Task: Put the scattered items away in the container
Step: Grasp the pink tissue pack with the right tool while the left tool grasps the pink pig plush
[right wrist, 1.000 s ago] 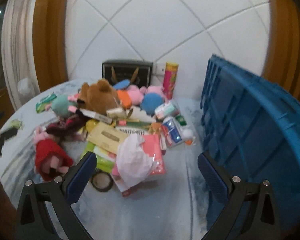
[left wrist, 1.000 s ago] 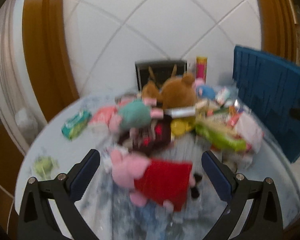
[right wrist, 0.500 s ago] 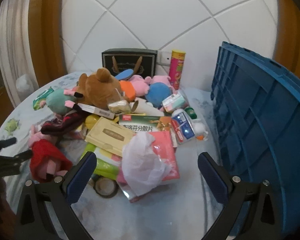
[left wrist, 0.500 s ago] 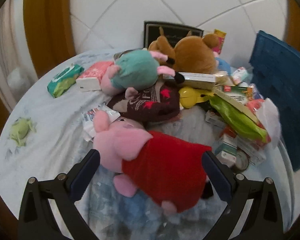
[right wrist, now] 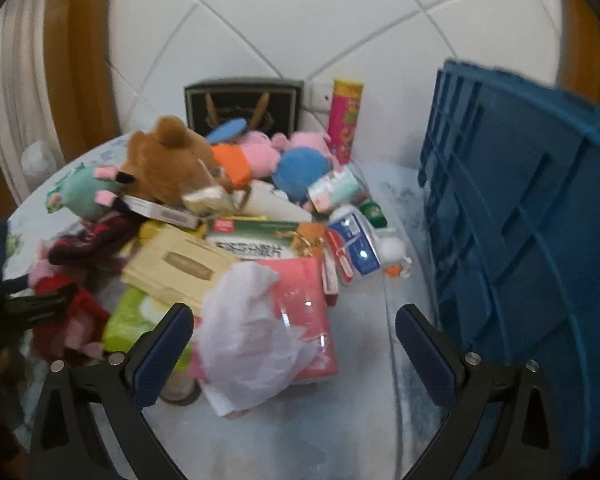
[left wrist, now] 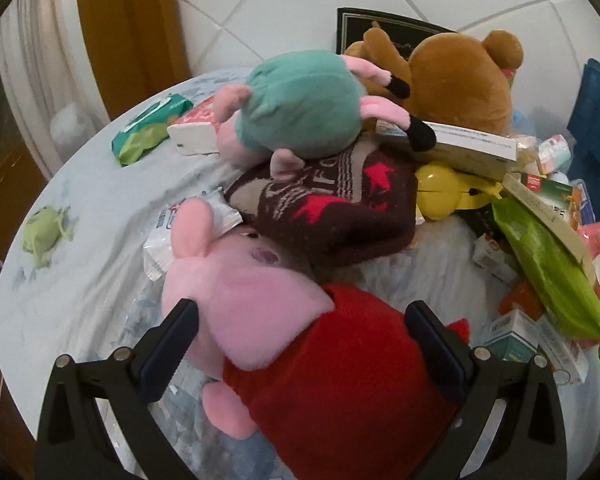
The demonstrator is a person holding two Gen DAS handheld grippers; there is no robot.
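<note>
A pink pig plush in a red dress (left wrist: 300, 344) lies on the round table, filling the space between the wide-apart fingers of my left gripper (left wrist: 304, 344), which is open around it. The same plush (right wrist: 70, 316) shows at the left of the right wrist view with the left gripper's finger (right wrist: 40, 304) at it. My right gripper (right wrist: 296, 344) hangs open above a white plastic bag (right wrist: 252, 344) and a pink packet (right wrist: 304, 304). The blue crate (right wrist: 520, 248) stands at the right. A heap of plush toys, boxes and packets covers the middle of the table.
A brown bear plush (left wrist: 460, 76), a teal pig plush (left wrist: 300, 108), a dark knitted item (left wrist: 332, 208), a green wipes pack (left wrist: 150, 128) and a small green toy (left wrist: 44, 236) lie around. A black box (right wrist: 242, 104) and a pink tube (right wrist: 346, 120) stand by the wall.
My left gripper has come down and forward until the red-dressed pig sits between its open fingers. The right gripper has moved slightly closer to the white bag and pink packet.
</note>
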